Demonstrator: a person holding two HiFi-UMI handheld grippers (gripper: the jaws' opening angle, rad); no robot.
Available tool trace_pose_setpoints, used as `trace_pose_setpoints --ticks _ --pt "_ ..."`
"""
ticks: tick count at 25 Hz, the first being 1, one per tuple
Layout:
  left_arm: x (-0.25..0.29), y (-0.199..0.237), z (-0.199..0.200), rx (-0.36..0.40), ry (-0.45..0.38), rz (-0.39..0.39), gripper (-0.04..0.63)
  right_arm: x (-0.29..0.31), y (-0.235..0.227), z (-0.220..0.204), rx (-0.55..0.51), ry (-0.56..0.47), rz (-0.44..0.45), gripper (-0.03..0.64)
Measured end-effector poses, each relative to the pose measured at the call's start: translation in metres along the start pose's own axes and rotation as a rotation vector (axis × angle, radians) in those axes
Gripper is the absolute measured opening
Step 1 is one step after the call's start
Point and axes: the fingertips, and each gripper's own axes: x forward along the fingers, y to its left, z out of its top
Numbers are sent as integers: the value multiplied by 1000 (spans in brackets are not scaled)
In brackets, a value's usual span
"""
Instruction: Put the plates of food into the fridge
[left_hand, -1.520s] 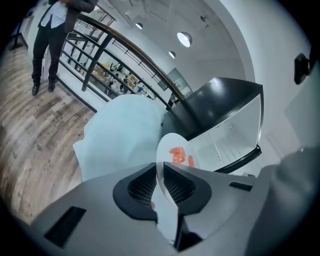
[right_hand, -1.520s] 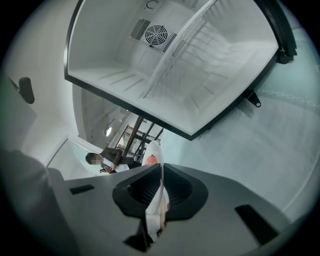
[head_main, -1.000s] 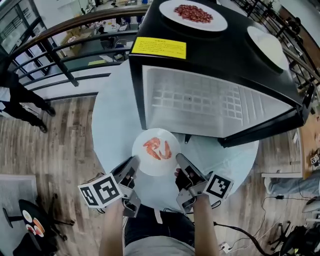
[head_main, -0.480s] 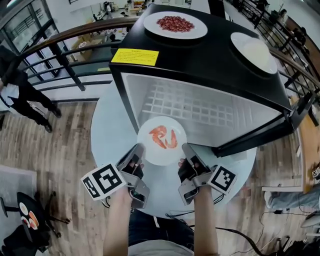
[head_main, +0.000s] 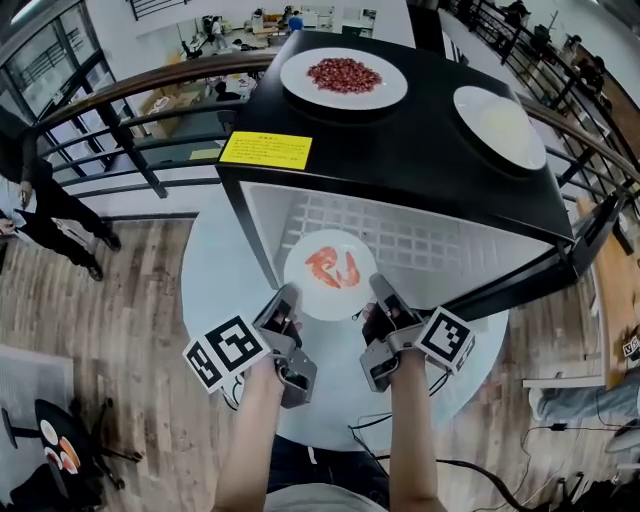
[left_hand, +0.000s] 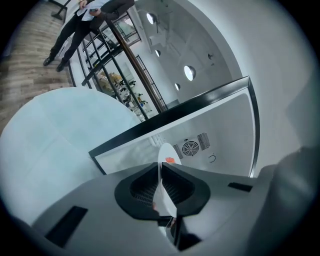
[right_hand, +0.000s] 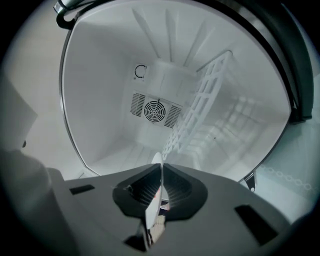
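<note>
Firstly, at far left, a person in dark clothes (head_main: 35, 195) is standing on the wood floor (head_main: 120, 300) beyond a dark railing (head_main: 130, 143).

Next, a round pale bench (head_main: 215, 270) is carrying a black fridge (head_main: 420, 150). Its door (head_main: 590, 238) is hanging open to the right, and a yellow label (head_main: 265, 150) is sitting at its top front edge.

Left gripper (head_main: 288, 300), bearing the left marker cube (head_main: 228, 352): its fingers (left_hand: 137, 186) have just been closing and are pinching the left rim of the plate of shrimp (head_main: 330, 305). The rim is showing edge-on between the pads.

Plate of shrimp: it is hanging roughly level between both grippers, clear of the bench, at the mouth of the fridge before the white wire shelf (head_main: 420, 235). The shrimp (head_main: 333, 266) are lying at its middle.

Right gripper (head_main: 378, 292), bearing the right marker cube (head_main: 447, 340): its fingers (right_hand: 182, 192) are clamping the right rim of the same plate. They are pointing into the white interior, where a round fan grille (right_hand: 154, 111) is showing on the back wall.

Fridge top: a plate of reddish-brown pieces (head_main: 300, 75) is resting toward the left and a white plate (head_main: 468, 108) with pale contents toward the right, the two well apart.
</note>
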Motion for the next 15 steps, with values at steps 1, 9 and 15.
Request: trace_pose_setpoints --ticks 1,9,15 --pt "3 1 2 -5 1 3 28 5 1 1 -3 1 -5 25" --pt "16 10 5 -42 -10 32 28 24 -8 5 -23 11 -64 25" --pt "20 15 9 -92 -33 43 27 30 -10 5 -24 18 -86 26"
